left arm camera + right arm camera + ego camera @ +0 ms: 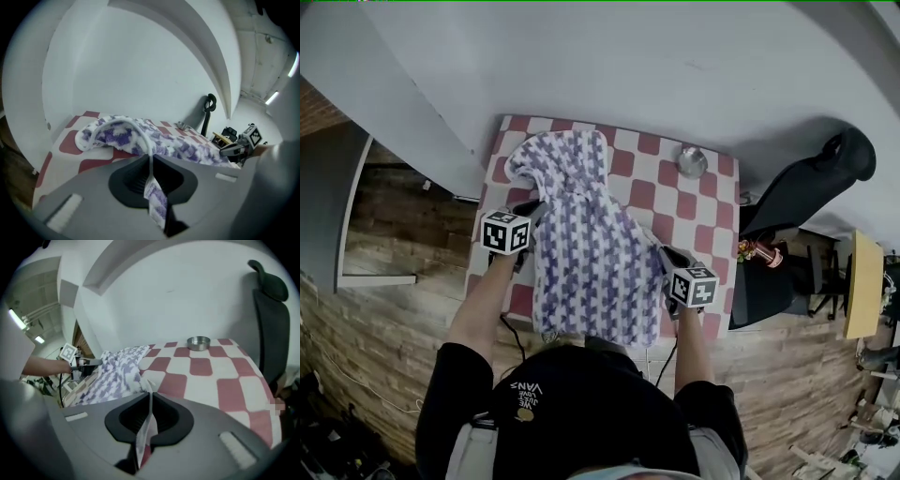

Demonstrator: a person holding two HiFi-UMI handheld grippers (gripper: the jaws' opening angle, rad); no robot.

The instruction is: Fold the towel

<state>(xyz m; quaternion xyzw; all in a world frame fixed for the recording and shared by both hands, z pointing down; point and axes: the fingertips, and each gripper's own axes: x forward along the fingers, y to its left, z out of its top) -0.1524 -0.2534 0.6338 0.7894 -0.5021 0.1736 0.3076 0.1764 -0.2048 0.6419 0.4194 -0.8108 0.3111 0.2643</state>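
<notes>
A fluffy white towel [591,244] with purple houndstooth checks lay rumpled on the red-checked bench [703,216] — left claw [532,212] and right claw [664,255] each clenched on its edge.

The table [712,220] is small and has red and white squares all over its top; its far side is up against a white wall; a brown wood floor [403,309] is under it; a white and purple towel [591,244] lies on the table, long and a bit crumpled, from the far left corner down to the near edge; its far end is bunched up; a little shiny metal bowl [692,162] sits by the far right corner, well apart from the towel.
</notes>
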